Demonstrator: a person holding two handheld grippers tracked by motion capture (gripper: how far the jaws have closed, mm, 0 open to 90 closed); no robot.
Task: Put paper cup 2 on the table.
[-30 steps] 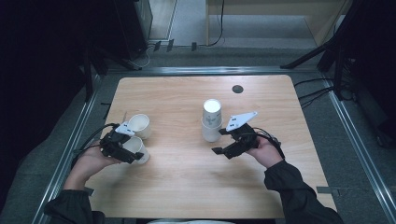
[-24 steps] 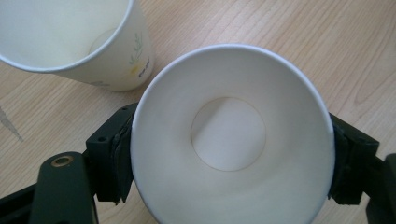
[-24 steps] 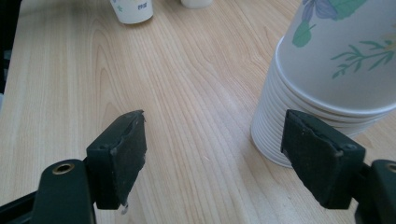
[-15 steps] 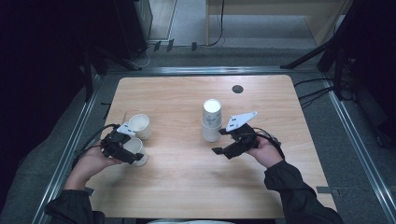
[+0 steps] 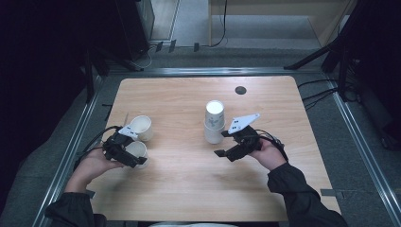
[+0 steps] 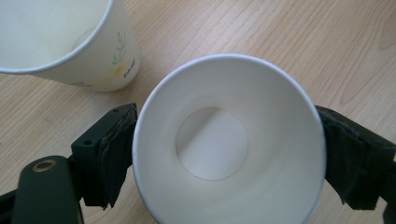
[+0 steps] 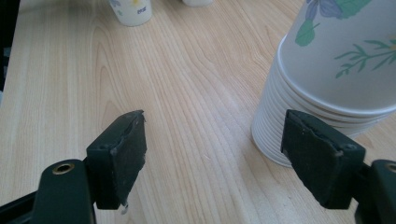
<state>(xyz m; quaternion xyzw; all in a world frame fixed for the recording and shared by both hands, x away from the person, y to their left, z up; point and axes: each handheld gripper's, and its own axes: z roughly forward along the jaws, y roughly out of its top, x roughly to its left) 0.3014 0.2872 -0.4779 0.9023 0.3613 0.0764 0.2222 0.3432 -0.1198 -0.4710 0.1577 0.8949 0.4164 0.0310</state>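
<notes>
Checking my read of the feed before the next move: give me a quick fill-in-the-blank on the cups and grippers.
1. The left gripper, jaws just opening, has a paper ____ between them.
2. The second loose cup stands ____, mouth up.
3. The cup stack stands mouth ____.
4. The right gripper holds ____.

Missing: cup; upright; down; nothing

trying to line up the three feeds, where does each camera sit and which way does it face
High view: above the person's side, looking forward and down on the table; forearms, left gripper, right gripper.
Left gripper view: on that gripper, looking down into the near cup between its just-opened jaws.
Right gripper view: on that gripper, looking along open jaws beside the cup stack.
Shared: the second cup appears in all three.
</notes>
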